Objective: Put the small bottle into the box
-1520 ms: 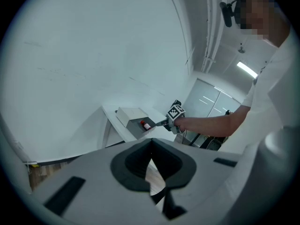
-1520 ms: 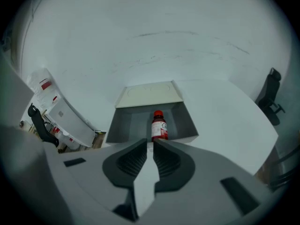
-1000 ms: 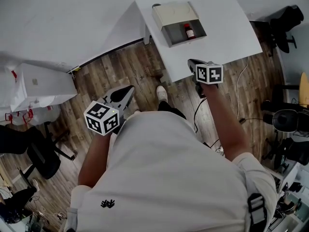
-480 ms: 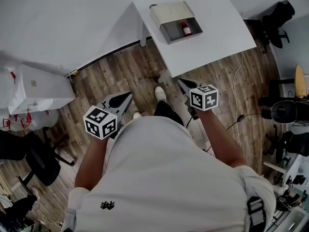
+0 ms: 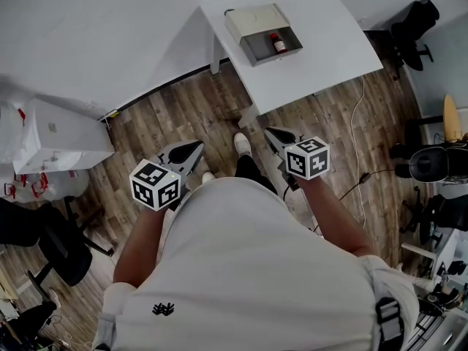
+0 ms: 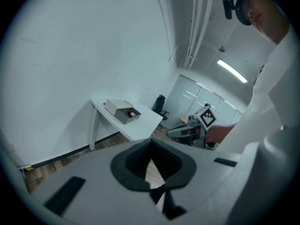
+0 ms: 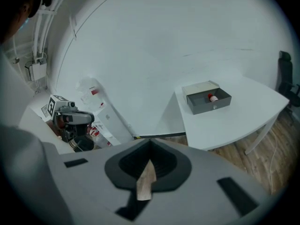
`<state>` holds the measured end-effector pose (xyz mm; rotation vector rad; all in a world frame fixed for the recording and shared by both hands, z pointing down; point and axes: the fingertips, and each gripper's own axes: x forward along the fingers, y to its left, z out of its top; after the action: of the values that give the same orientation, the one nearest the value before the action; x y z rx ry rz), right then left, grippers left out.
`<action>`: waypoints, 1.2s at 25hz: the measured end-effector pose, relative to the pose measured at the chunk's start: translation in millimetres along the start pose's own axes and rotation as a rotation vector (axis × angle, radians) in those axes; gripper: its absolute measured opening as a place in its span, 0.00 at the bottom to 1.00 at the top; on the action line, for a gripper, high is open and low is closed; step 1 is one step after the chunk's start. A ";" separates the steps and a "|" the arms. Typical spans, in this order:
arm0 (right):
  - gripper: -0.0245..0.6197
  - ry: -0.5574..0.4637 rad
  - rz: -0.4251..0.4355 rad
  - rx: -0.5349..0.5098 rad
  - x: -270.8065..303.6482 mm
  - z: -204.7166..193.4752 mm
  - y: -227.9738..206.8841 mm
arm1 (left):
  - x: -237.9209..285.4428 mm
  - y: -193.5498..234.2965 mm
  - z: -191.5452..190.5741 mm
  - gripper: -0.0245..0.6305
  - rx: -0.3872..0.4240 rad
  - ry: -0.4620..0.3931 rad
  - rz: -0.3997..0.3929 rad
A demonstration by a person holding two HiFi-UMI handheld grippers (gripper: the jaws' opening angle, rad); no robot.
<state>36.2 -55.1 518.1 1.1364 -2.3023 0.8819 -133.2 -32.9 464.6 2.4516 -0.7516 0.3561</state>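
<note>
Head view, left tool [image 5: 195,150] and right tool [image 5: 273,133] clenched empty, held beside torso [image 5: 241,269], small bottle [image 5: 278,43] inside box [image 5: 248,22].

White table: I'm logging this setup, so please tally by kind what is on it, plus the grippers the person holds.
box: 1
small bottle, inside the box: 1
grippers: 2, the left gripper and the right gripper, both shut and empty
total: 4
</note>
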 end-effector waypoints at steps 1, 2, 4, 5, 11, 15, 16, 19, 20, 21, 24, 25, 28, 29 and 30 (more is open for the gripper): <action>0.05 -0.002 0.003 -0.002 -0.9 -0.7 2.4 | -0.8 -0.2 -0.6 0.05 0.002 -0.001 0.001; 0.05 -0.003 0.006 -0.004 -1.6 -1.1 4.7 | -1.6 0.0 -1.1 0.05 0.003 -0.003 0.001; 0.05 -0.004 0.011 -0.009 -2.2 -1.4 8.5 | -2.8 0.5 -2.2 0.05 0.001 -0.008 0.003; 0.05 -0.004 0.013 -0.011 -2.5 -1.6 10.0 | -3.1 0.3 -3.2 0.05 -0.001 -0.010 0.003; 0.05 -0.009 0.029 -0.024 -4.0 -1.2 19.2 | -6.5 -2.3 -9.3 0.05 -0.008 -0.013 0.007; 0.05 -0.014 0.043 -0.042 -3.8 1.0 27.1 | -10.7 -2.6 -13.3 0.05 -0.011 -0.012 0.017; 0.05 -0.014 0.047 -0.046 -3.7 1.1 28.9 | -11.8 -2.5 -14.6 0.05 -0.014 -0.013 0.020; 0.05 -0.017 0.057 -0.051 -3.2 1.2 32.8 | -14.3 -1.7 -18.2 0.05 -0.021 -0.014 0.028; 0.05 -0.019 0.061 -0.053 -2.9 1.5 33.7 | -14.6 -1.5 -18.8 0.05 -0.022 -0.014 0.030; 0.05 -0.020 0.063 -0.055 -2.8 2.0 34.6 | -14.8 -1.4 -19.2 0.05 -0.022 -0.014 0.031; 0.05 -0.024 0.070 -0.059 -3.0 2.3 37.3 | -15.6 -2.3 -20.2 0.05 -0.022 -0.013 0.033; 0.05 -0.026 0.072 -0.059 -3.6 2.4 38.2 | -15.7 -2.8 -20.4 0.05 -0.022 -0.012 0.033; 0.05 -0.030 0.077 -0.059 -5.3 1.9 39.4 | -14.8 -4.3 -20.7 0.05 -0.020 -0.010 0.033; 0.05 -0.030 0.079 -0.057 -5.6 1.1 39.2 | -14.3 -4.9 -20.9 0.05 -0.021 -0.010 0.032; 0.05 -0.030 0.082 -0.054 -5.9 0.0 38.8 | -13.7 -5.5 -21.3 0.05 -0.022 -0.009 0.031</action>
<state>8.1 -33.9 500.7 1.0461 -2.3973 0.8316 -143.0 -10.9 474.2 2.4252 -0.7945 0.3466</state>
